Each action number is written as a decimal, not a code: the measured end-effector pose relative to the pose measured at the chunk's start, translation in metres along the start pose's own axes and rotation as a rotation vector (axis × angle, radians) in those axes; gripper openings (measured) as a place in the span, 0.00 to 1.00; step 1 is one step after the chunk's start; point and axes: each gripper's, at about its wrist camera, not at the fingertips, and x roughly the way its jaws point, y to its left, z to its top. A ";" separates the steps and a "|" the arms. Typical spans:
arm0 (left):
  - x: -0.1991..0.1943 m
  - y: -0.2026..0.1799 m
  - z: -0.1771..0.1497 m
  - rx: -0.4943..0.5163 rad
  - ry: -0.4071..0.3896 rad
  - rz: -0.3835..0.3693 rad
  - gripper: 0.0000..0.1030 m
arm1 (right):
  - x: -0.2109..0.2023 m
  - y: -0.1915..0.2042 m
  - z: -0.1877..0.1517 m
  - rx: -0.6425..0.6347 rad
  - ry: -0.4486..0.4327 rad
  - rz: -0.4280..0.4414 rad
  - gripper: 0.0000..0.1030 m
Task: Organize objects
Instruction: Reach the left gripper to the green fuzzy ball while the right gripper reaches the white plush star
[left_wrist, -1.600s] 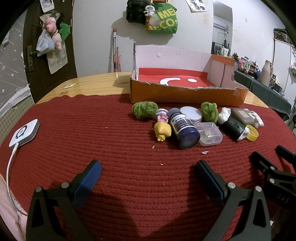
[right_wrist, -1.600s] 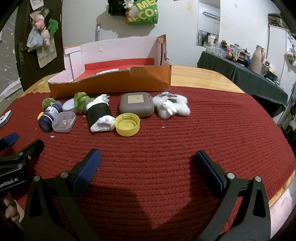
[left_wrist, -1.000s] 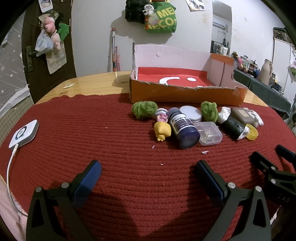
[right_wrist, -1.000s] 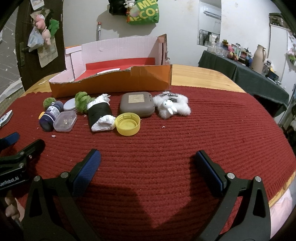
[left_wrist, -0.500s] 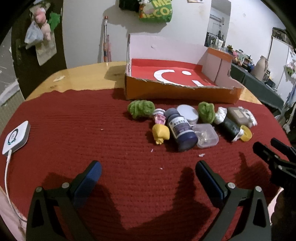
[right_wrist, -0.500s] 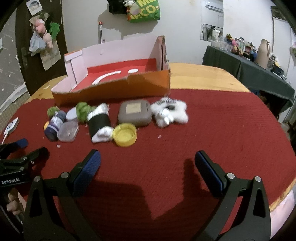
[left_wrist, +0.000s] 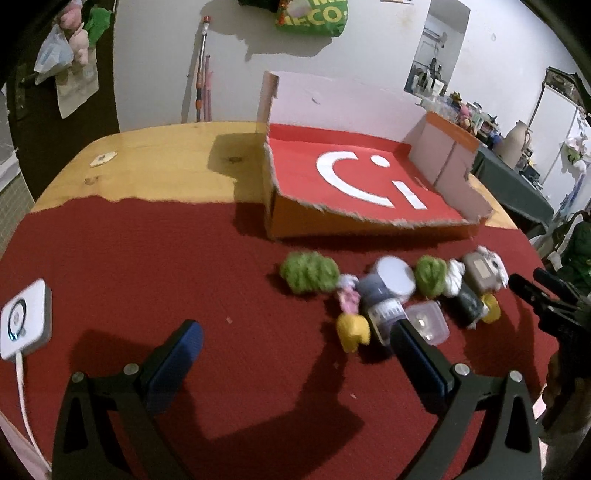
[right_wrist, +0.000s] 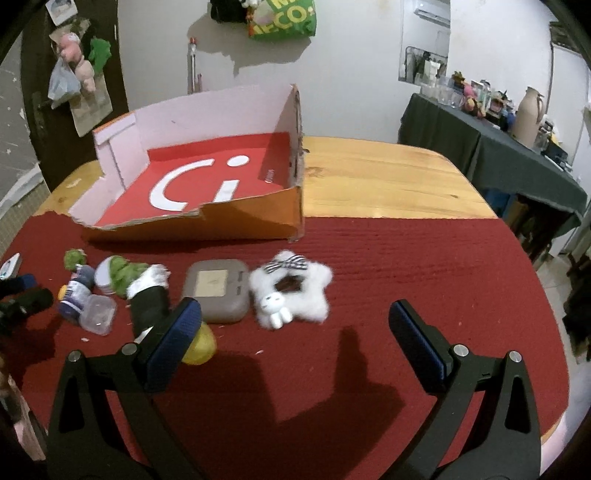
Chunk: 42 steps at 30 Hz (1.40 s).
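Mat: a red knitted mat is covering the near part of a wooden table.
Box: an open cardboard box with a red floor is sitting at the mat's far edge, beyond both tongs.
Clutter: a row of small things is lying in front of the box: grey case, white plush star, dark jar, green pompom.
Left tongs: hanging released, empty; the jar is lying just beside its right finger.
Right tongs: hanging released, empty; the plush star is lying ahead between its fingers.
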 end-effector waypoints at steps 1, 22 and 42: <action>0.000 0.002 0.003 0.005 -0.005 0.004 1.00 | 0.003 -0.002 0.001 -0.002 0.007 -0.003 1.00; 0.029 0.018 0.028 0.184 0.016 0.003 0.93 | 0.030 -0.015 0.009 -0.082 0.143 0.014 1.00; 0.031 0.017 0.032 0.292 0.008 -0.033 0.93 | 0.040 -0.023 0.010 -0.075 0.177 0.039 1.00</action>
